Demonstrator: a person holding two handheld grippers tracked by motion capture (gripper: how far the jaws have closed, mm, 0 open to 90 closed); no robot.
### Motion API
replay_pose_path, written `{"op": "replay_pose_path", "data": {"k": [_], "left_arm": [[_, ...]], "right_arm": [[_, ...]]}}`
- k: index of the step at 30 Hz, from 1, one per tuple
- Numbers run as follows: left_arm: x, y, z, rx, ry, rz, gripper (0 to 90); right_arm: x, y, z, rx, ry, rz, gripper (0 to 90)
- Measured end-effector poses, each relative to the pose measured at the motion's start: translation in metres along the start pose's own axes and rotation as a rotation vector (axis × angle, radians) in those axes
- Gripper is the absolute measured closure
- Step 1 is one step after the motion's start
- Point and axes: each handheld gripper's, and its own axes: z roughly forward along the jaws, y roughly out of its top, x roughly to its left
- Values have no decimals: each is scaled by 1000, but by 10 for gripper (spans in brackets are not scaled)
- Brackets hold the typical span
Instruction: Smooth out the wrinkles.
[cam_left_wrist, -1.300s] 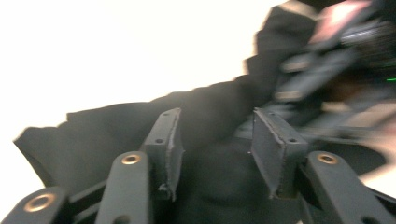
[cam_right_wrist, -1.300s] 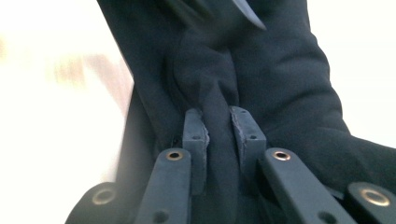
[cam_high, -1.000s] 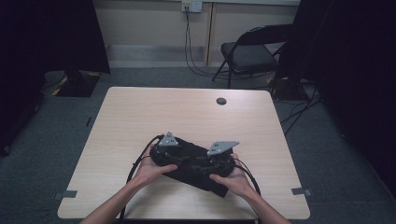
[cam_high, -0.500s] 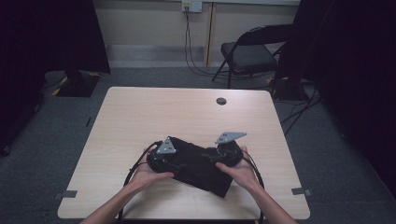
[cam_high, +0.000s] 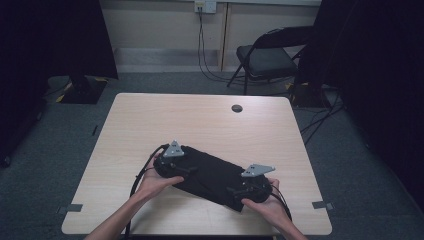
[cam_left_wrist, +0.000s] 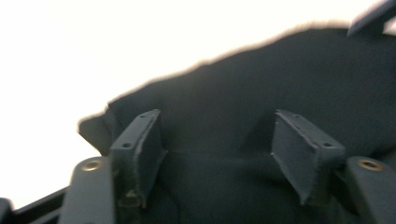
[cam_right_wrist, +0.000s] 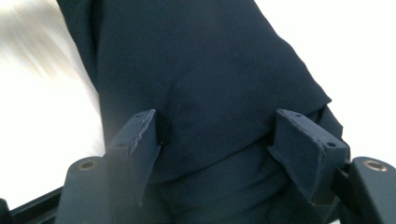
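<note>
On the light wooden rectangular table (cam_high: 200, 125), a folded piece of dark navy cloth (cam_high: 212, 176) is lying slantwise near the person's edge, its left end farther from the person than its right end. The left gripper (cam_high: 176, 166), topped by a grey three-cornered plate, is sitting at the cloth's left end in the person's left hand (cam_high: 156, 181), and the right gripper (cam_high: 250, 189), with the same kind of plate, is sitting at the cloth's right end in the right hand (cam_high: 267, 205).

In the left gripper view, the left gripper (cam_left_wrist: 219, 140) is showing its two black jaws standing wide apart, with the dark cloth (cam_left_wrist: 280, 88) spreading between and beyond them; a low ridge of fabric is running across the gap, and the pads are lying against the cloth without squeezing it.

In the right gripper view, the right gripper (cam_right_wrist: 217, 140) is likewise holding its jaws well apart, the dark cloth (cam_right_wrist: 196, 60) passing between them, with folds bunching near their bases. Around the cloth, the bright tabletop is showing.
</note>
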Motion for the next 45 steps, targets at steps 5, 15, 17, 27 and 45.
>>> {"op": "replay_pose_path", "data": {"k": [5,15,17,27,45], "left_arm": [[-4,-6,10,65,4,11,312],[-17,-25,7,139,11,42,227],[-15,-26,7,148,-6,41,223],[-10,-30,-14,100,-39,-30,250],[12,-21,-55,-84,-16,-120,290]], "right_arm": [[-7,1,11,14,-64,-30,290],[-35,-5,19,11,-83,5,260],[-33,-5,18,11,-92,-9,259],[-33,-4,7,-38,-68,15,208],[-44,6,-29,-198,-57,110,187]]}}
